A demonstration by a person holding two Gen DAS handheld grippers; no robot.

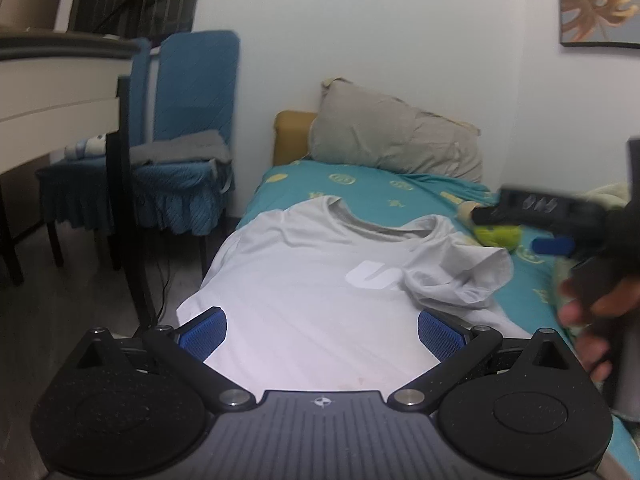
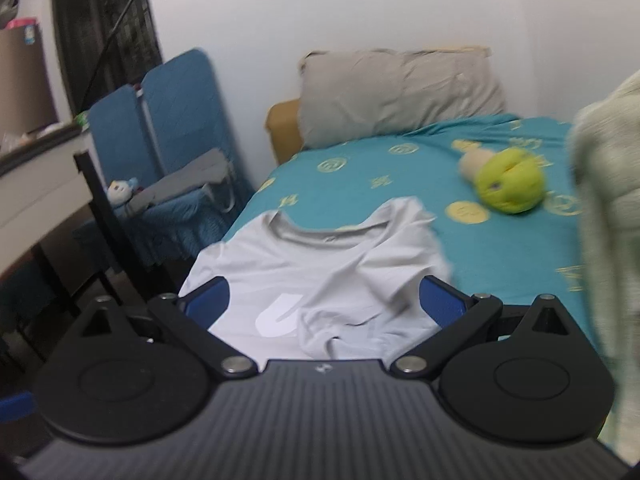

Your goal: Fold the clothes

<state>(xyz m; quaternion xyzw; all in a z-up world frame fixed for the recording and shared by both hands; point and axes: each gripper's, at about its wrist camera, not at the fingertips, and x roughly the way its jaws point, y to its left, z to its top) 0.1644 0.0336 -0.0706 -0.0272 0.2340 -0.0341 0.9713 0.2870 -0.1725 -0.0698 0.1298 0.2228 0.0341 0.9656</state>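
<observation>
Grey T-shirt (image 1: 304, 280) print half-hidden under bunched sleeve (image 1: 460, 276); right tool (image 1: 560, 216) blurred.

Left tool (image 1: 322, 334): two blue fingers with a fine gridded texture on the pads (image 1: 439, 335), each carried on black link bars with round silver pivot screws. Behind them sit two large round black housings with a speckled matte finish, each topped by a triangular lug. Between the housings lies a dark grey ribbed plate bearing a small white compass-like emblem. Right tool (image 2: 325, 304): the same build, with blue fingers, black links, silver screws and ribbed grey plate.
</observation>
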